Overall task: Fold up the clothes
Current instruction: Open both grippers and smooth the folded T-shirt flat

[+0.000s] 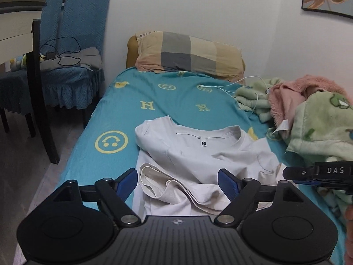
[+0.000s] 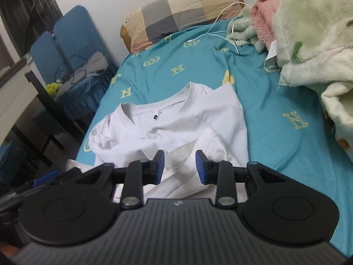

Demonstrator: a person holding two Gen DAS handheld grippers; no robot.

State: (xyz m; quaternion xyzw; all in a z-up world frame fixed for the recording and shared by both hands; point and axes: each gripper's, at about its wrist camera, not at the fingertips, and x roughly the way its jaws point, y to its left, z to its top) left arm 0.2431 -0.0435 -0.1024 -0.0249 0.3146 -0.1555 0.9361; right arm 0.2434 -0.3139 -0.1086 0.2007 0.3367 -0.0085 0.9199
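White cotton garment: a T-shirt (image 1: 205, 154) lies crumpled on the bed, collar toward the pillow, lower centre of both views.
Bed: teal sheet (image 1: 136, 114) printed with yellow letters and a smiley; checked pillow (image 1: 189, 55) at the wall, upper centre.
Left claw (image 1: 177, 184): jaws stand wide, blue pads either side of a bunched roll of hem; neither pad visibly presses the cloth, so it appears to hold nothing.
Right claw (image 2: 179, 166): jaws partly closed with a clear gap, hovering over the shirt's lower right area; no fabric seen pinched between the pads.
Right claw, seen from the left view: its black tip enters at the right edge, just beside the shirt's right sleeve.
Shirt's shape: the left sleeve seems tucked under or bunched, the hem is rolled toward the middle, and the body is wrinkled rather than flat.
Progress: early, by the look of it. No clean fold is visible; smoothing, sleeve folds and the final halving all appear left to do.
Surroundings: green and pink fleece blankets (image 2: 308, 33) heaped at right; a white cable (image 2: 220, 22) trails near the pillow; blue-covered chairs (image 1: 75, 44) at upper left.
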